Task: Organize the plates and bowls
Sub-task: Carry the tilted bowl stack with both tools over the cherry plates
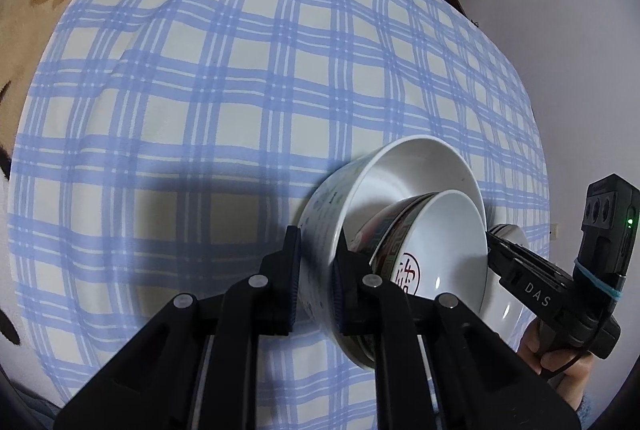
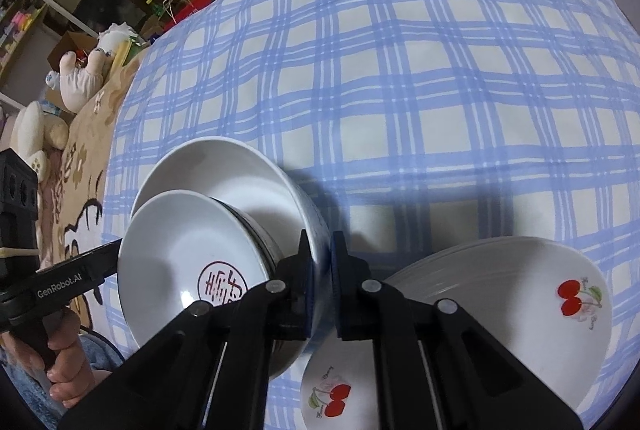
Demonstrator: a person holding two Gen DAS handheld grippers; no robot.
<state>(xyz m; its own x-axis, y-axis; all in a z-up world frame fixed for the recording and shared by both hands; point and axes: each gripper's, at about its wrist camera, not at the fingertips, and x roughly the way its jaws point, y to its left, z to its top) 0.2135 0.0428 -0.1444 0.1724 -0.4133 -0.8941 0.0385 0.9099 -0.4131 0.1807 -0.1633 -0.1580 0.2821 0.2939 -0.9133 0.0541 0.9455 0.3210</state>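
So the bowls look pretty much sorted: a small bowl (image 2: 188, 262) with a red stamp sits nested in the big white bowl (image 2: 256, 181), on the blue checked cloth (image 2: 400, 69). The left gripper (image 1: 316, 282) and right gripper (image 2: 320, 282) are each pinched nearly closed on opposite sides of that big bowl's rim. What's left, probably: park the stack somewhere, then deal with the cherry plates (image 2: 540, 302) just beside it.

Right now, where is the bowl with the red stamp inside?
The stamped bowl sits nested inside the big white bowl, left of the cherry plates in the right view.
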